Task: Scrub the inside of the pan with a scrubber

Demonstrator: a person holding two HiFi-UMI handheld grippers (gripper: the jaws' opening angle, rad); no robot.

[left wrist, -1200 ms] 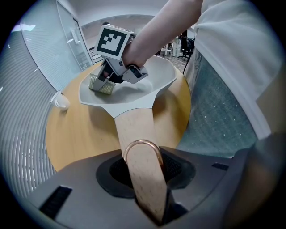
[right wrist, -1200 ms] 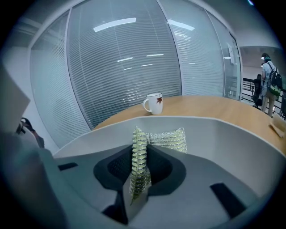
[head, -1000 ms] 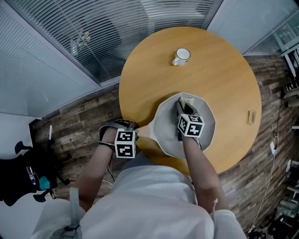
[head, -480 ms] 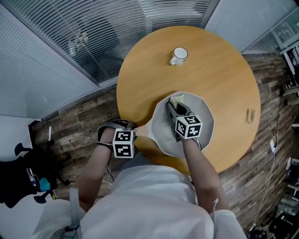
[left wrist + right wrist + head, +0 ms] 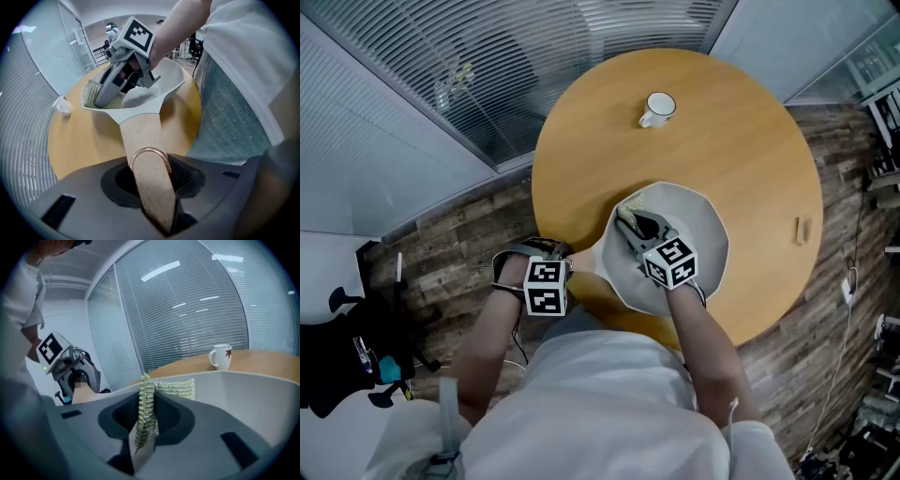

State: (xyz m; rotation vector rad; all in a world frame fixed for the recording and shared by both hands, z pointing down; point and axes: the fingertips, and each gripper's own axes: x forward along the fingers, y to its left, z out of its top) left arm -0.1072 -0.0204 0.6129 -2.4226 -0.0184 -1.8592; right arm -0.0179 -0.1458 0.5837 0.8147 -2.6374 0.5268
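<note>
Logged the right gripper (image 5: pixel 634 223) inside the pan (image 5: pixel 705 236), jaws clamped on the scrubber (image 5: pixel 628 210) (a yellow-green mesh pad, pinched on edge, free end fanned out ahead). Compared against the head view a second back. Found the pad carried from the middle of the pan's far wall across to the far-left wall, near where the wooden handle (image 5: pixel 140 136) joins, with the marker cube (image 5: pixel 668 262) rolled over toward the left on the way. Read that as one sweeping stroke along the inner wall; took the scrubbing as under way, not finished. Saw no shift at the left gripper (image 5: pixel 157 206): jaws closed on the handle's end, just below its copper hanging loop (image 5: pixel 150 149), steadying the pan on the round worktop (image 5: pixel 750 150). Noted the pan in the same spot by the worktop's near edge, handle out over that edge toward the person. Marked the mug (image 5: pixel 657 110) at the far side, well apart from the pan, untouched. Judged the near wall and the floor of the pan as likely ground left to cover. Could not tell from these views how firmly the pad pressed on the wall.
</note>
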